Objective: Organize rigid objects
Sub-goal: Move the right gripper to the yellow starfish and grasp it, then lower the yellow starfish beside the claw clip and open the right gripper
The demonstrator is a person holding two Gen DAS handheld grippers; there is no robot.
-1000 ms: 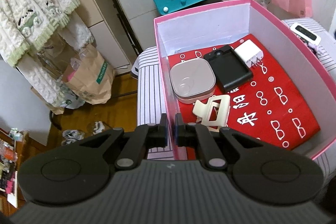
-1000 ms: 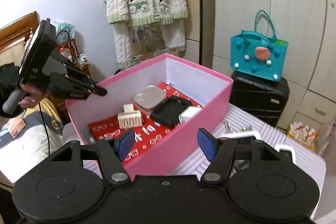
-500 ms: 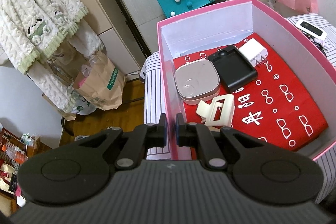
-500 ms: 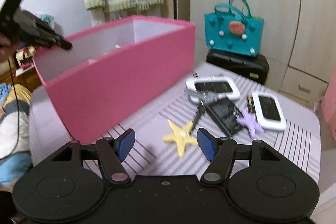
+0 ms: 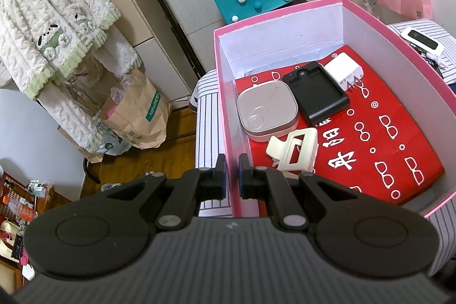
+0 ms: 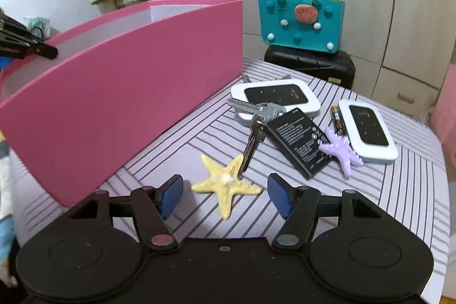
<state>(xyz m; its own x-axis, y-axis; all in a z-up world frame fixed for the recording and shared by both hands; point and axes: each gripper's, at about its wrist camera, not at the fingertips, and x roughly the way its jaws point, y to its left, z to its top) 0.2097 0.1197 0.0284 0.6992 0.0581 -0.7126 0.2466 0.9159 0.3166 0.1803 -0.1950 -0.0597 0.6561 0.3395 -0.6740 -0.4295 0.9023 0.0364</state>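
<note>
- Striped cloth (image 5: 206, 116) covers the table, with wardrobe doors and a teal bag behind it; the pink box (image 5: 225, 104) fills the right half of the left wrist view.
- At lower centre of that view the left gripper (image 5: 232, 173) is seen with its jaws nearly together, straddling the box's near wall, one finger outside and one inside; whether the wall is actually pinched cannot be told.
- Inside the box, over a red printed sheet, a grey case (image 5: 268, 111), a black cradle (image 5: 316, 93), a white charger (image 5: 343, 71) and a cream hair clip (image 5: 293, 151) are already laid.
- In the right wrist view the striped table (image 6: 399, 190) runs across the middle, with the box at left.
- The right gripper (image 6: 225, 194) is held wide open and empty at lower centre.
- The yellow starfish (image 6: 226, 184) lies directly between the blue pads (image 6: 171, 194), touching neither; its lowest arm points toward the camera.
- A key (image 6: 252, 144) rests on its upper right arm, which may be dragged along.
- The right gripper is judged the nearer one; closing appears to be all that remains.
- A battery (image 6: 299, 144), a purple starfish (image 6: 342, 151) and two white devices wait further right.
</note>
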